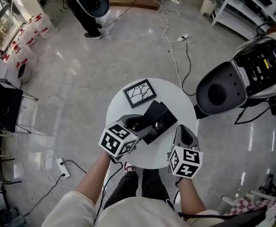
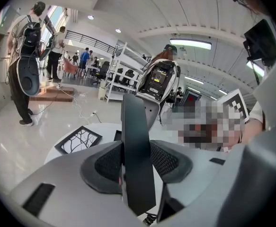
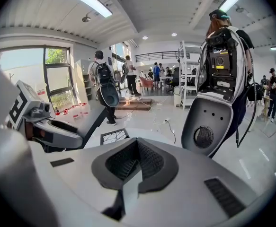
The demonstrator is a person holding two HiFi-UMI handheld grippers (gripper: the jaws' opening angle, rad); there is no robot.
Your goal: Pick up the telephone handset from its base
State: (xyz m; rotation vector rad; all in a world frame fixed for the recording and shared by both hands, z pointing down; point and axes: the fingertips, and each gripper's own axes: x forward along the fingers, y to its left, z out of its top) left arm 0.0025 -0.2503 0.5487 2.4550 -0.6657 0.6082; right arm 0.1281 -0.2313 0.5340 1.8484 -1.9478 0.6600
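With the handset (image 2: 137, 145) clamped in my left gripper (image 1: 136, 123) and seemingly off its base (image 1: 165, 121), I reckon the pickup is done; my right gripper (image 1: 184, 135) is pinched shut, empty.

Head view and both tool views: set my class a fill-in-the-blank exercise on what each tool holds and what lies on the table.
The left tool grips the telephone ___.
The right tool, jaws together, holds ___.
The framed picture lies on the round white ___.
Missing words: handset; nothing; table.
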